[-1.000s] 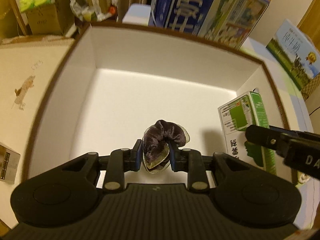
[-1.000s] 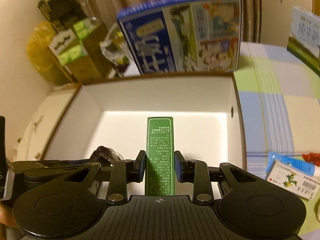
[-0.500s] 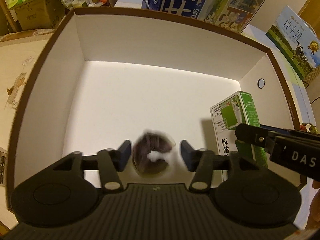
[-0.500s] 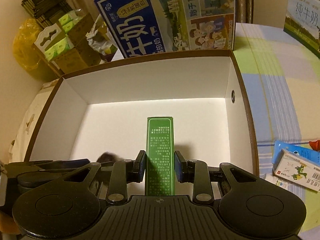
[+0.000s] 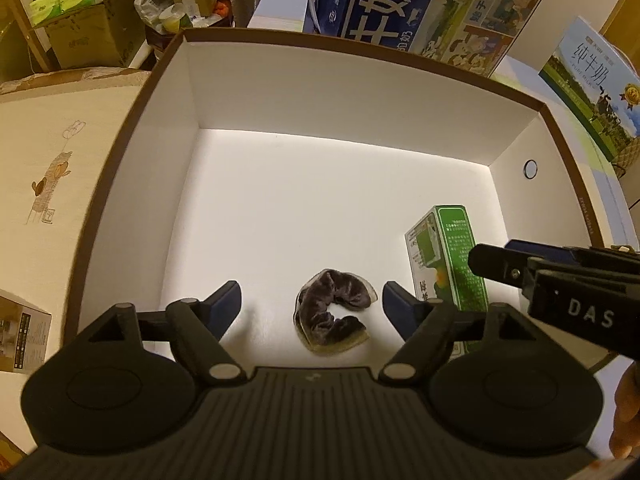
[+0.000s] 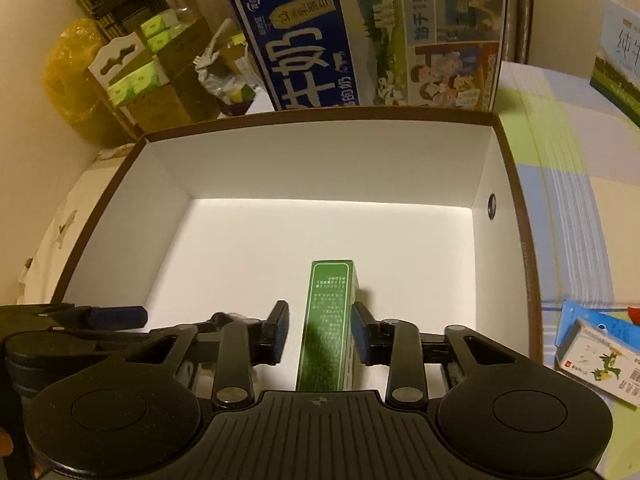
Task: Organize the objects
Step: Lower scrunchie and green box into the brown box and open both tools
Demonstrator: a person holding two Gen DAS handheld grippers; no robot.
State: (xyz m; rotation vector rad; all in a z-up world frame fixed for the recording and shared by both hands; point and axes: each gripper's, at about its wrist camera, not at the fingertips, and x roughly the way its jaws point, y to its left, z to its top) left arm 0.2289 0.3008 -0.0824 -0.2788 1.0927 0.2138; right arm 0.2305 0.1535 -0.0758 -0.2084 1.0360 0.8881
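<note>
Cluttered cartons surround a white-lined storage box (image 5: 168, 184), where items are being gathered. Left gripper (image 5: 312, 300) is spread wide above a dark velvet scrunchie (image 5: 332, 312) lying released on the floor. Right gripper (image 6: 319, 332) is parted slightly around an upright green carton (image 6: 330, 320).

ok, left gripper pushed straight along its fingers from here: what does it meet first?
Probably the dark velvet scrunchie, lying on the box floor between the open left gripper fingers. Past it only bare floor, then the far wall. Depth is unclear.
</note>
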